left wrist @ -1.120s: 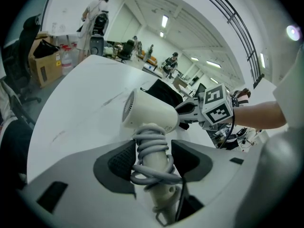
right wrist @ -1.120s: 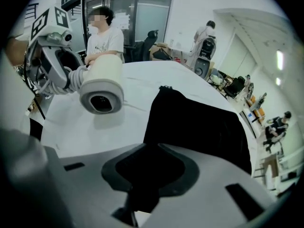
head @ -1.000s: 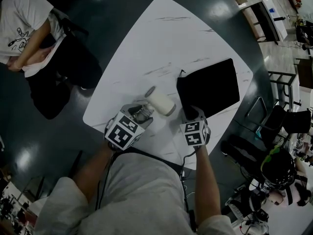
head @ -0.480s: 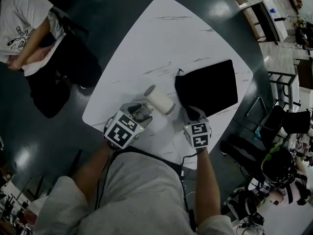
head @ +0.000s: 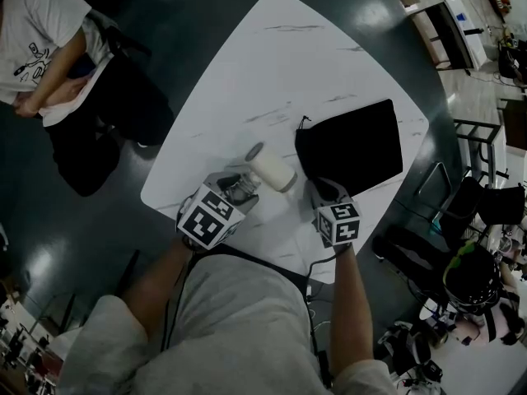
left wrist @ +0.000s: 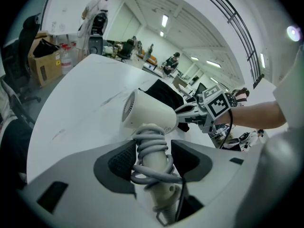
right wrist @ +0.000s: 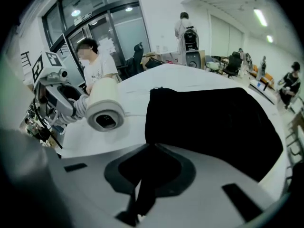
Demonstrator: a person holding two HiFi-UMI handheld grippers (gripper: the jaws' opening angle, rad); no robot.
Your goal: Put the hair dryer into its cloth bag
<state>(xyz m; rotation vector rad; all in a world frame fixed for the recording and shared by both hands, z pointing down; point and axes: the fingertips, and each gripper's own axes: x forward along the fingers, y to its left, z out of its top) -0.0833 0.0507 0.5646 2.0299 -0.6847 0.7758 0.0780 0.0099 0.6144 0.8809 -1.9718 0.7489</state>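
Head view: a white bench point(head: 272, 48) holds the hair dryer point(head: 270, 169) close to its near edge. The black cloth bag point(head: 354, 142) lies flat just to the right of it.
Left claw point(head: 239, 191): clenched on the dryer's handle, where the grey cord point(left wrist: 151, 148) is wound round it. The jaws stand wide because the handle is fat.
Right claw point(head: 323, 189): its jaws have just been closing. Now they pinch the near edge of the cloth bag. In the right gripper view a strip of black cloth runs down between the 2 jaws.
What changed: a second ago the right claw sat at the bag's near edge with its jaws apart. Now it bites the cloth, and it has rolled a little. The left claw and the hair dryer have not moved.
Where the dryer is: outside the bag, beside it, with its round mouth turned right, toward the bag.
What it means: I think each claw now has its thing, 1 each. The next job is likely to lift the cloth so the bag opens, then slide the dryer in.
Watch out: I cannot tell if the pinch has 1 layer of cloth or 2. With 2, the bag may stay shut.
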